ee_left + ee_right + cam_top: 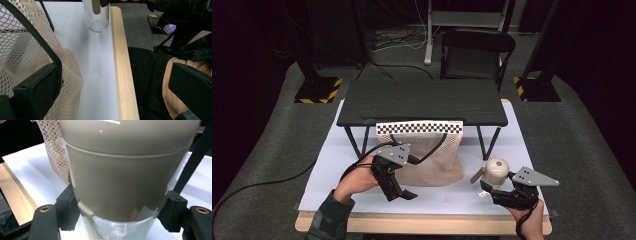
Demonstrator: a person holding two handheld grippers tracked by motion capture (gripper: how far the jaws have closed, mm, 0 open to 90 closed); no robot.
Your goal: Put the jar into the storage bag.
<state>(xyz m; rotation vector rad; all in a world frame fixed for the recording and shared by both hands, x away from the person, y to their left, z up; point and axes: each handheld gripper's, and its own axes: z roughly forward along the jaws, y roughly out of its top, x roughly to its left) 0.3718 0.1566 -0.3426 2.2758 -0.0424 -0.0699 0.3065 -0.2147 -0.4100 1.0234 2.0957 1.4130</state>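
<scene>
A bottle (495, 171) with a clear body and a beige cap is at the front right of the white sheet (512, 145). My right gripper (488, 191) is shut on it, with one black jaw on each side just below the cap (125, 175). Its clear base (96, 17) faces the left gripper's camera. A beige mesh bag (432, 155) with a black rim hangs from the small black table (422, 102). My left gripper (399, 192) is at the bag's front left. Its jaws stand wide apart, and the bag's rim (47, 50) lies against one jaw.
A checkered strip (419, 127) runs along the bag's top under the table's front edge. The wooden front edge (123, 75) of the board is close to both hands. A dark chair (477, 52) and stand feet with yellow stripes (318, 90) are on the floor beyond.
</scene>
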